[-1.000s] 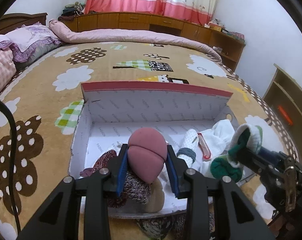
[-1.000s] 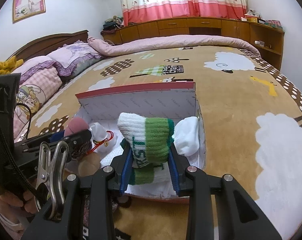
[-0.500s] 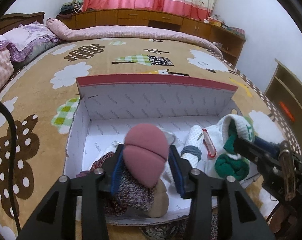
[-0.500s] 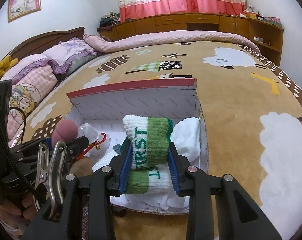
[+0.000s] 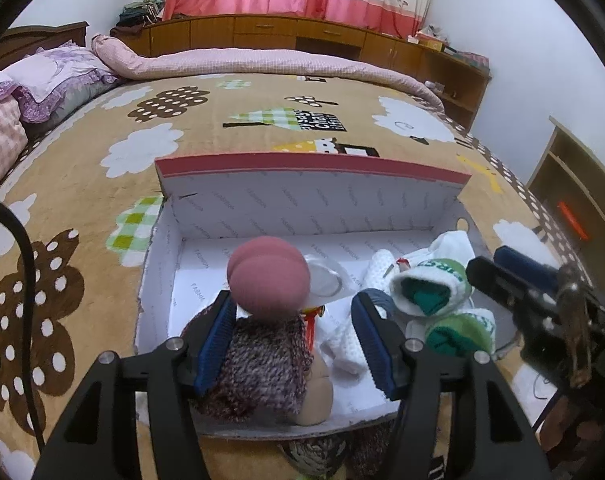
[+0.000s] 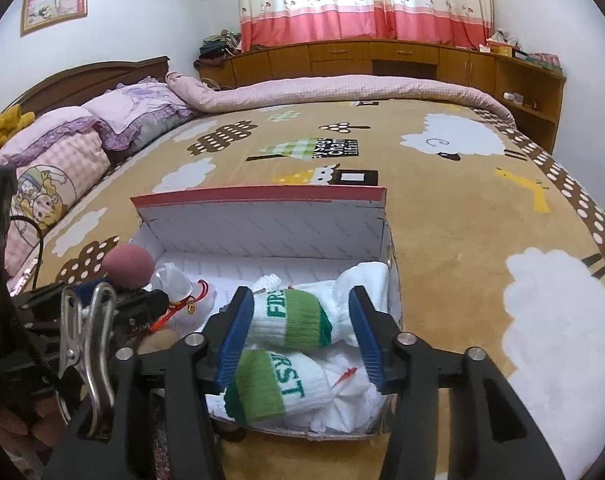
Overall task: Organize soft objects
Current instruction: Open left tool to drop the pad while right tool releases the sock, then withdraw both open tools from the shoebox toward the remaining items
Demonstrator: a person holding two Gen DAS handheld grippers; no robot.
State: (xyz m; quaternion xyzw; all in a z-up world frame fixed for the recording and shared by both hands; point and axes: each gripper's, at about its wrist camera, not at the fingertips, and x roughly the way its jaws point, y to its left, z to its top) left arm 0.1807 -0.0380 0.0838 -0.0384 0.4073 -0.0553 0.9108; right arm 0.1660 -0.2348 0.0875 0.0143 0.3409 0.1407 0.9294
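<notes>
**Socks going into the box**

Socks are landing in the box [image 6: 262, 236] on the bed [image 6: 462, 208]. Jaws of the right gripper [image 6: 298, 334] have just been opening; the green-and-white roll [image 6: 290, 318] is lying loose between its pads atop white socks. Jaws of the left gripper [image 5: 294, 344] have also been parting, and the pink roll [image 5: 268, 280] is resting between them on a knitted one [image 5: 262, 364]. More knitwear is showing below the box's near wall, likely still waiting.

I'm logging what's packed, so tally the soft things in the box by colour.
Green-and-white rolled socks: 2
Pink roll: 1
Maroon speckled knit: 1
White items: a pile I cannot separate
Total told apart: 4
</notes>
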